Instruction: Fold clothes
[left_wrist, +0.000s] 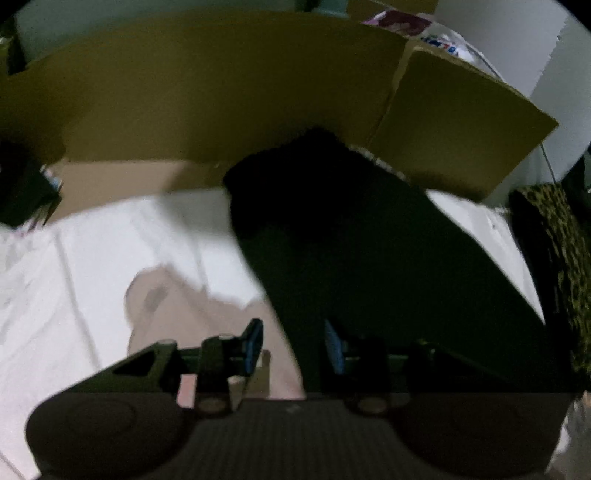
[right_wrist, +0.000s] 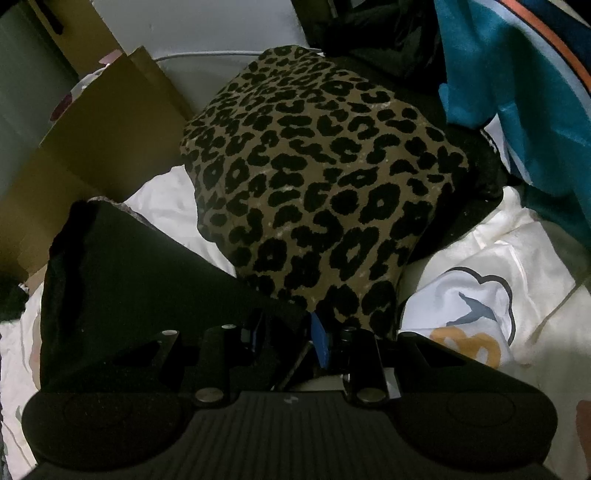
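We see a dark, flat, near-black cloth garment (left_wrist: 369, 258) lying on the white bedsheet (left_wrist: 110, 258), beside a folded leopard-print fabric piece (right_wrist: 317, 184) and brown cardboard panels (left_wrist: 207, 103). Our left gripper (left_wrist: 293, 345) hangs over the dark garment's near edge, fingers (left_wrist: 253, 341) spread apart, nothing between them. Our right gripper (right_wrist: 286, 334) sits at the same garment's edge; the fingers look clenched on it, though it's too dark to be sure. Likely mid-fold on the dark piece. Next move needs a firm edge grip.

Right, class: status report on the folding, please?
Left gripper open. Right gripper shut on dark garment. Leopard-print cloth alongside, cardboard box behind.
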